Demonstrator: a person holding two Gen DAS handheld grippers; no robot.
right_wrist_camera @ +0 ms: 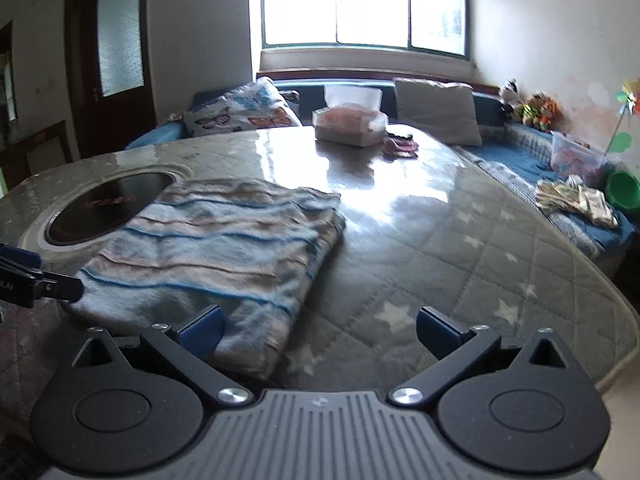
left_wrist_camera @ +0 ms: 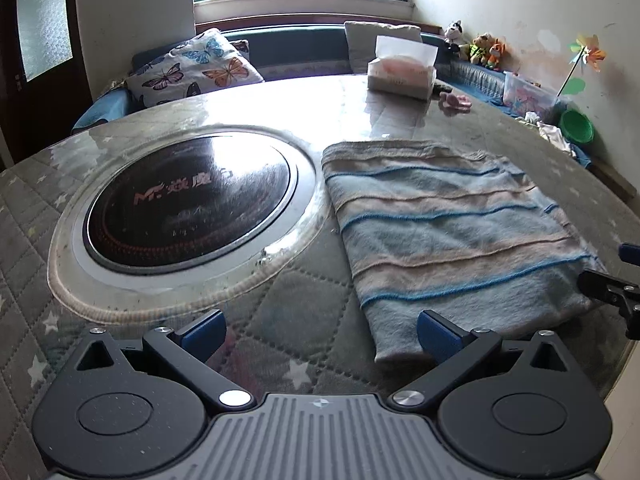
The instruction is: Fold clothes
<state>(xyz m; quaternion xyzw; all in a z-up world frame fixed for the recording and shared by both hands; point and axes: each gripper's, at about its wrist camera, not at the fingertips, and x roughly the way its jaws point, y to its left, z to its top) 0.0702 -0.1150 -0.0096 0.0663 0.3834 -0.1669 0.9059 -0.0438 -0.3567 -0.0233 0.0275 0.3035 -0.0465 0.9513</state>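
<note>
Striped cloth lay folded into a thick rectangle on the round quilted table, blue, grey and pale pink bands running across it. One long edge sat just beside the black inset cooktop at the table's centre; in the right wrist view that edge appeared to overlap the cooktop's pale rim. Cloth flat, no corner lifted.

Left gripper hovered low over the table at the cloth's near corner, jaws spread wide, nothing between them. Its right fingertip sat at the cloth's near edge; contact could not be told.

Right gripper was at the opposite near corner, jaws likewise spread wide and empty. Its left fingertip overlapped the cloth's edge in view; the other stood over bare quilted surface. Right wrist view slightly blurred.

Each gripper showed at the margin of the other's view, the cloth's near end between them.

Far side of the table: tissue box and a small pink item beside it. Butterfly pillow on the bench behind.
</note>
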